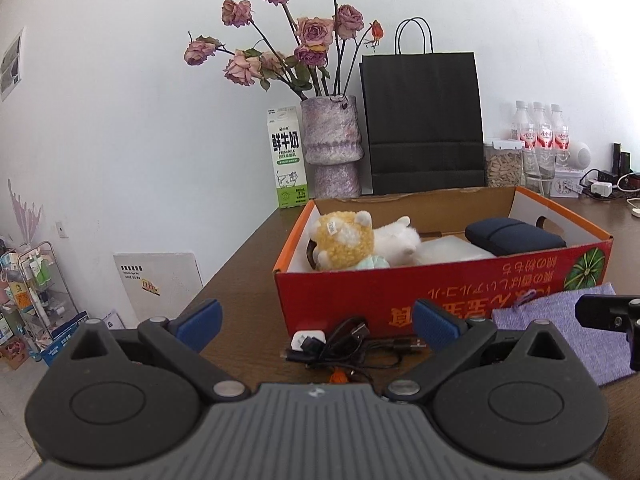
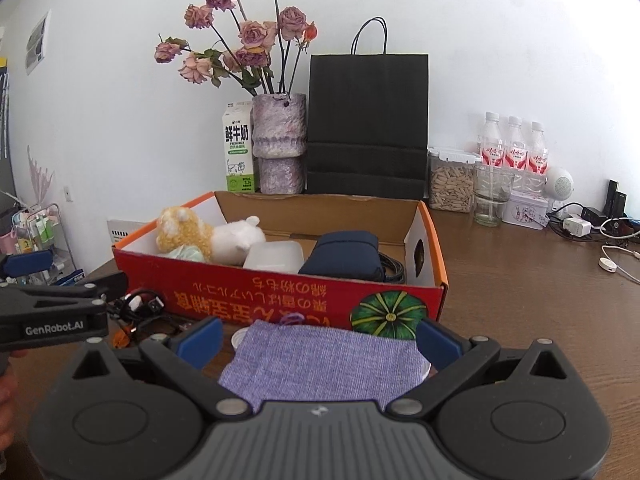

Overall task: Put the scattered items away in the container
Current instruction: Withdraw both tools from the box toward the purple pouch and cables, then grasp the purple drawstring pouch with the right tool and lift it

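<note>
Brown desk (image 2: 520, 300) against white wall, vase and black bag at back. Red cardboard box (image 1: 400, 292) dead ahead of both tongs, already holding plush toy (image 1: 344, 240), navy pouch (image 1: 512, 236), clear lid. Left gripper (image 1: 316, 320) spread wide, empty, cable tangle with white plug (image 1: 332, 344) right between its tips: looks lined up for pickup. Right gripper (image 2: 318, 340) wide open too, empty, purple cloth (image 2: 324, 360) between its fingers, just short of box front.
</note>
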The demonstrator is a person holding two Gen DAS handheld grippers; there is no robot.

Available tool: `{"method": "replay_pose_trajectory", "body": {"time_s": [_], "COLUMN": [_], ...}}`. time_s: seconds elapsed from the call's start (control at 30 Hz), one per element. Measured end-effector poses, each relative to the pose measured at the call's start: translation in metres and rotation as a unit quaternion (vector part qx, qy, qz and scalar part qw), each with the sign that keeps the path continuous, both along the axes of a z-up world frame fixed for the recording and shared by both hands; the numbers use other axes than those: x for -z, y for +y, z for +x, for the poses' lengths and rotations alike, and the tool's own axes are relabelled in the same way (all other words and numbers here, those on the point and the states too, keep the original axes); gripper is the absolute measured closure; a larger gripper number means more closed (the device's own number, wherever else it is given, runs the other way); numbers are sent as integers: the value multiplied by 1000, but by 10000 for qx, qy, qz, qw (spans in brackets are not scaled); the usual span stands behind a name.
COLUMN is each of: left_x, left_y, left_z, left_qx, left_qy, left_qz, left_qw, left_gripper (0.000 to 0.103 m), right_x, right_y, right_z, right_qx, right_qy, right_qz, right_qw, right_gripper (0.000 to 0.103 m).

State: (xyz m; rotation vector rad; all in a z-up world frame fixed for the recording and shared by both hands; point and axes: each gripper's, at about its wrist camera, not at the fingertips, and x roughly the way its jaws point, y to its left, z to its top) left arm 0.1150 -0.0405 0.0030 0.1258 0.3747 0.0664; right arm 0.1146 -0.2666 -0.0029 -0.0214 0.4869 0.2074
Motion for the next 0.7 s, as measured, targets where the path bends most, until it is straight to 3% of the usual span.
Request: {"method": "replay_pose_trajectory", "body": {"time_s": [0.37,0.7], "left_x": [18,31], "left_y": [15,16], "left_z": [-7,-6], "left_qx": [-34,-38], "left_qy": [366,558], "left_qz": [-20,-9], "left_qw": [9993,9984], "left_gripper": [0,0], "right_x": [19,33], "right_y": [-8,-6], "right_z": [-10,-14], "right_qx": [28,17], "right_qy": [373,455], "right_qz": [-72,-67], "right_qw": [9993,9989], "right_gripper": [0,0]}}
